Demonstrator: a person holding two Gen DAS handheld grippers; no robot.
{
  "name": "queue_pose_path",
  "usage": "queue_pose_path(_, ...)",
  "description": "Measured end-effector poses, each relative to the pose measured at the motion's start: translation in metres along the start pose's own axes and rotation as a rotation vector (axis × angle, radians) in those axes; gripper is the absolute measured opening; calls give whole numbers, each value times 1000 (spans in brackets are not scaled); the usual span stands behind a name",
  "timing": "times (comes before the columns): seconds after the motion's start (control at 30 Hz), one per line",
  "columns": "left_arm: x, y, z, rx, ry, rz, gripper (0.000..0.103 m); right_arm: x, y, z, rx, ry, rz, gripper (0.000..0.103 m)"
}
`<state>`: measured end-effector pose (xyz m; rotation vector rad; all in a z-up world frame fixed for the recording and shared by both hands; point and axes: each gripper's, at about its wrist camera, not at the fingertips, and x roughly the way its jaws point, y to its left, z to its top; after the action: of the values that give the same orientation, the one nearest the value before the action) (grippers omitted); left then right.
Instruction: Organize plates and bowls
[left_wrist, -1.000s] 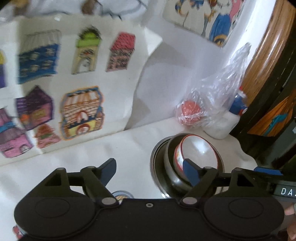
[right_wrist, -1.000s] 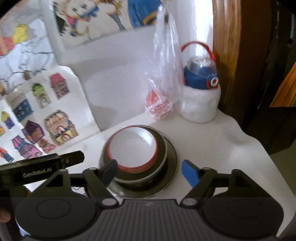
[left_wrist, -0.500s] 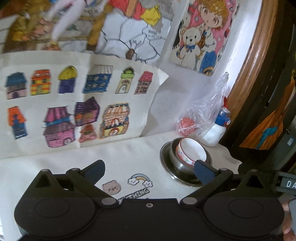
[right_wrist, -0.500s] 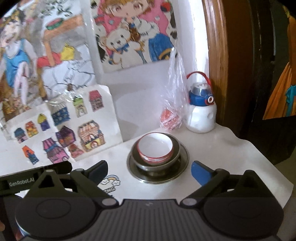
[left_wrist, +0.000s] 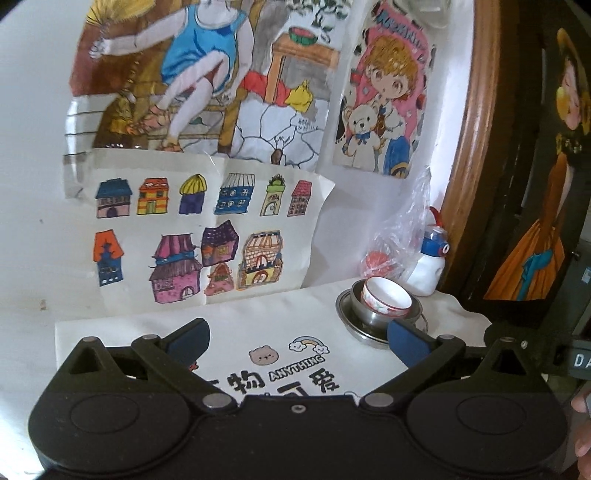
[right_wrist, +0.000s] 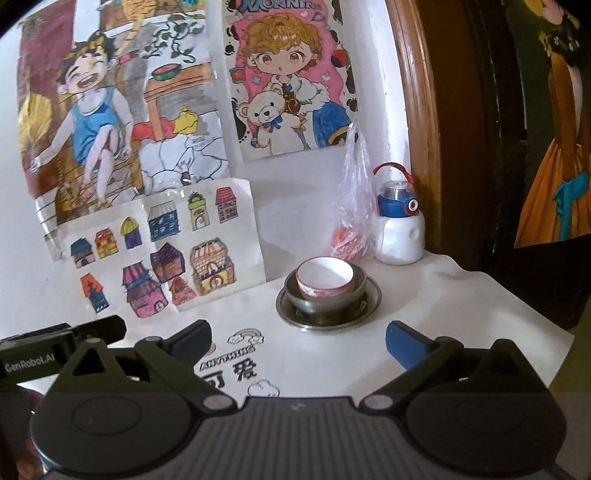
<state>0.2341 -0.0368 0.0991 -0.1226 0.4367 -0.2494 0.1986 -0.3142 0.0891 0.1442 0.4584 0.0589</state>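
Red-rimmed white ceramic bowl (right_wrist: 325, 277) nested in steel bowl (right_wrist: 327, 300) on steel plate (right_wrist: 328, 317) | ahead of both grippers, apart | left gripper (left_wrist: 297, 332) spread, empty | right gripper (right_wrist: 298, 336) spread, empty

Red-rimmed white bowl (right_wrist: 325, 277) upright inside steel bowl (right_wrist: 327, 300), both nested on round steel plate (right_wrist: 369, 301).

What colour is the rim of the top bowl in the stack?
Red, on a white bowl with a red pattern outside; clearest in the right wrist view.
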Motion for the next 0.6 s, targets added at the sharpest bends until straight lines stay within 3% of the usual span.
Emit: queue_pose_path(0.6,-46,6,-73,95,-29,44,102,-42,22,-75,-53,-106,-12,103)
